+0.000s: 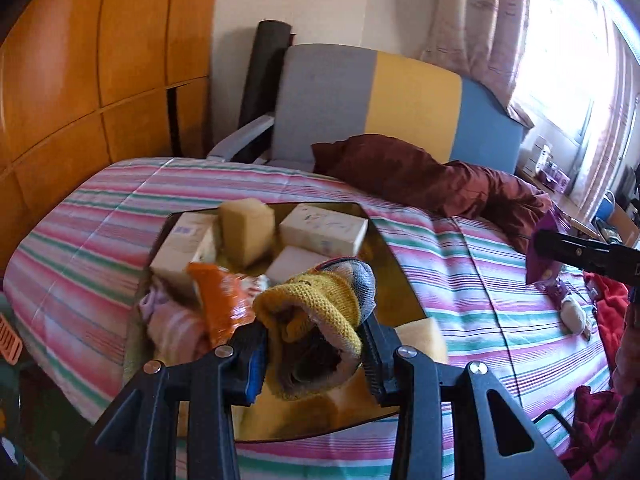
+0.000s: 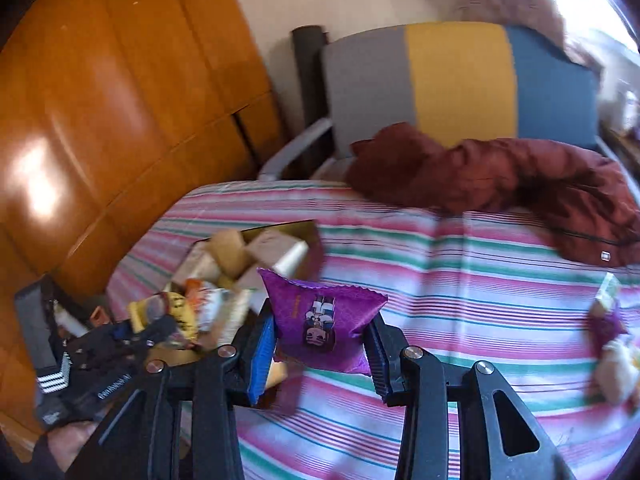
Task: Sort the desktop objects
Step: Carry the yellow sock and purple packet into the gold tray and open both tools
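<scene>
My left gripper (image 1: 314, 344) is shut on a yellow and grey knitted sock (image 1: 320, 312), held just above a gold tray (image 1: 396, 256) on the striped bed. The tray holds pale boxes (image 1: 324, 228), a tan sponge block (image 1: 246, 232), an orange packet (image 1: 218, 300) and pink cloth (image 1: 172, 320). My right gripper (image 2: 320, 340) is shut on a purple snack packet (image 2: 324, 320), over the bedspread to the right of the tray (image 2: 312, 236). The left gripper (image 2: 116, 344) with its sock shows at the lower left of the right wrist view. The right gripper's finger (image 1: 580, 252) enters the left wrist view at the right.
A dark red garment (image 1: 440, 176) lies at the head of the bed before a grey, yellow and blue headboard (image 1: 400, 100). Small loose items (image 2: 612, 344) rest on the bedspread at the right. A wooden wardrobe (image 1: 80, 80) stands left. A red cloth (image 1: 608, 312) lies at the right edge.
</scene>
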`<state>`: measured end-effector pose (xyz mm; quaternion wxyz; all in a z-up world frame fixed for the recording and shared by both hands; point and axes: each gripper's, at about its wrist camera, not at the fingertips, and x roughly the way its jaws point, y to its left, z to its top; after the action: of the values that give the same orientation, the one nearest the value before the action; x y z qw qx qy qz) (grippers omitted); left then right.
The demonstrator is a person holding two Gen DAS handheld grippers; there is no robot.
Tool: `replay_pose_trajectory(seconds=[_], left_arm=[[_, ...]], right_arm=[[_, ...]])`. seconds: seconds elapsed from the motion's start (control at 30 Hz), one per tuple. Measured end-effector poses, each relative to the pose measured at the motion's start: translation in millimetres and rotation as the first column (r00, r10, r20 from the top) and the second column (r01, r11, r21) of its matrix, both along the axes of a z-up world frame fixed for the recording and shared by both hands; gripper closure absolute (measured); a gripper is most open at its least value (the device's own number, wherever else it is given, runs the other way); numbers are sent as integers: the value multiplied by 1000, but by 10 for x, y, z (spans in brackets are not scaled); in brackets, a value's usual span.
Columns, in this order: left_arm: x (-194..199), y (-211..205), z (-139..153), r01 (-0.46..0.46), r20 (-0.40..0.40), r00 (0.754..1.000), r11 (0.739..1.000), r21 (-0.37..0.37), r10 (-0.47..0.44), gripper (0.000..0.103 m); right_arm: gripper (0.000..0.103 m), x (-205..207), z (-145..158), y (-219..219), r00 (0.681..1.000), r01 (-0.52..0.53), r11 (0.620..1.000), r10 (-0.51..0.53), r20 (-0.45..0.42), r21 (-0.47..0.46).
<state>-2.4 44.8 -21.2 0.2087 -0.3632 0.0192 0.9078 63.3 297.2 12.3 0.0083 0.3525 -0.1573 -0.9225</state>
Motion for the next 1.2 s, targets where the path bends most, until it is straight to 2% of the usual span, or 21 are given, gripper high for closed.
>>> replay_pose_trajectory(seconds=[0.4,0.8,0.87,1.2], left_arm=[[-33,-205,-180,-45,38,998,999,-17,46,64],[-181,-201,-472,-53,107,993,998,-43,57,62],[-191,-204,-480,-56,111,992,997,-48,61,58],[-181,-275,-385,-94,80,992,994,-59,98,50]], right_arm=[[62,-343,-37,-518,994,-111,993,111,-7,-46],[61,-574,-75,-667,990,-139,989,140,4,-54],[61,-607,-101,-687,989,-144,988,145,10,-54],[56,-790,-336,-723,987,-142,988,146,60,-66]])
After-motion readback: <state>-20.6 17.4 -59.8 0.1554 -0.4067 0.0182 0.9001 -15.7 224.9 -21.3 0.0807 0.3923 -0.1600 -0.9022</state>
